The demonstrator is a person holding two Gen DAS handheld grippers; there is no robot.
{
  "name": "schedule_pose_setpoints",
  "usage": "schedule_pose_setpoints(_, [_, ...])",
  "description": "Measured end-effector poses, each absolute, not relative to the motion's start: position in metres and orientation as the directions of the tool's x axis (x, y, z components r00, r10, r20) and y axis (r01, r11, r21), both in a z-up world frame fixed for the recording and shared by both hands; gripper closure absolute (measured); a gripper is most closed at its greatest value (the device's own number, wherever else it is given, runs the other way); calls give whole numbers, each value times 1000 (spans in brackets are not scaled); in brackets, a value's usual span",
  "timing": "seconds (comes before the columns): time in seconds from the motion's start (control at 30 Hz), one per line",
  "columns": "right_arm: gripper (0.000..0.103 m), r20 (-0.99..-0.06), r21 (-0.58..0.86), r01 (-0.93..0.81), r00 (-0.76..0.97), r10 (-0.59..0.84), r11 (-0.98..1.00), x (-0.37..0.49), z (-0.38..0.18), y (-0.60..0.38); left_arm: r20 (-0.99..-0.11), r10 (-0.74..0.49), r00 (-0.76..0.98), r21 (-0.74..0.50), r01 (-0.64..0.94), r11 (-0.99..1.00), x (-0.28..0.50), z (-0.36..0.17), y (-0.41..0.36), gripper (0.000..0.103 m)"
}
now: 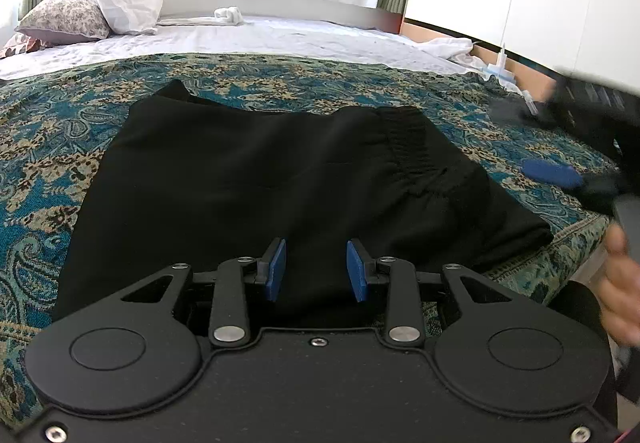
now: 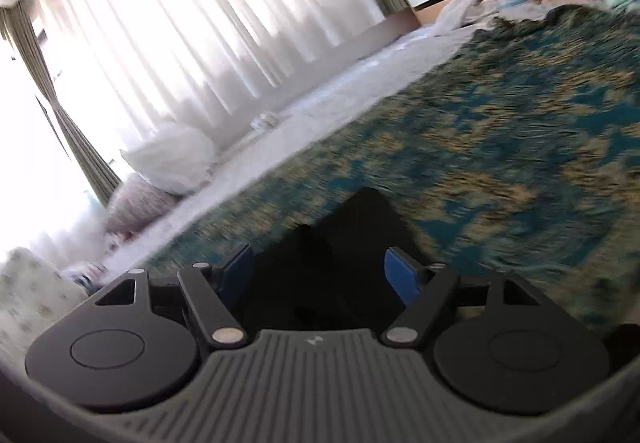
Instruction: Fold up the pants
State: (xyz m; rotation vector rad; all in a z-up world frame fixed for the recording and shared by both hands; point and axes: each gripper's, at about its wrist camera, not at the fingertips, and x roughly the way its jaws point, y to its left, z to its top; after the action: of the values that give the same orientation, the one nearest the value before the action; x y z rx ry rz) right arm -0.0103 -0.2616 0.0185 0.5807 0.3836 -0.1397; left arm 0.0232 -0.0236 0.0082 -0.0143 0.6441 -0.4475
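Left gripper (image 1: 316, 270): black two-finger tool with blue pads, jaws partly apart, nothing pinched between them; hovers low over the near edge of the garment, tilted downward, likely parked while the other hand works.

Right gripper (image 1: 552, 173): matching black tool with blue pads (image 2: 402, 275), jaws wide and not clamped on anything; dark cloth visible behind the gap in its own view, no contact to be made out. Blurred in both views, so in motion, off the right side of the garment. Bare hand (image 1: 618, 283) on its handle at the frame edge.

Black pants (image 1: 256, 187): soft black fabric, already doubled into a broad flat rectangle, elastic gathered waistband (image 1: 412, 139) toward the far right, lying flat near the front edge of the bed. Waistband end slightly bunched, probably the next spot to neaten or grasp.

Patterned bedspread (image 1: 48, 131): teal and tan paisley cover under the pants; flat, wide surface, suits folding.

Farther out: white sheet (image 1: 248, 35), floral pillow (image 1: 64, 17) and white pillow (image 1: 128, 1) at the head, sheer white curtains (image 2: 192, 23) behind, well apart from the work.

Stage, by judgement: one fold done, another fold across likely remaining.
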Motion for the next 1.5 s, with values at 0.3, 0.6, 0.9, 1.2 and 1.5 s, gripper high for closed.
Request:
schedule_pose_setpoints(0.3, [39, -490, 378, 197, 871, 16, 904, -31, 9, -243, -539, -480, 692, -206, 444, 872, 21, 24, -28, 89])
schedule_pose_setpoints(0.6, [34, -538, 489, 258, 841, 56, 834, -12, -7, -254, -547, -582, 602, -227, 562, 795, 34, 23, -62, 92])
schedule_pose_setpoints(0.9, [19, -534, 551, 216, 834, 141, 806, 7, -8, -255, -551, -623, 555, -348, 526, 776, 52, 7, -64, 95])
schedule_pose_setpoints(1.2, [60, -572, 352, 323, 817, -71, 879, 32, 3, -230, -553, -650, 522, -373, 542, 753, 54, 10, -74, 94])
schedule_pose_setpoints(1.5, [65, -513, 106, 385, 811, -281, 917, 16, -5, -230, -517, -482, 707, -262, 405, 876, 78, 46, -35, 89])
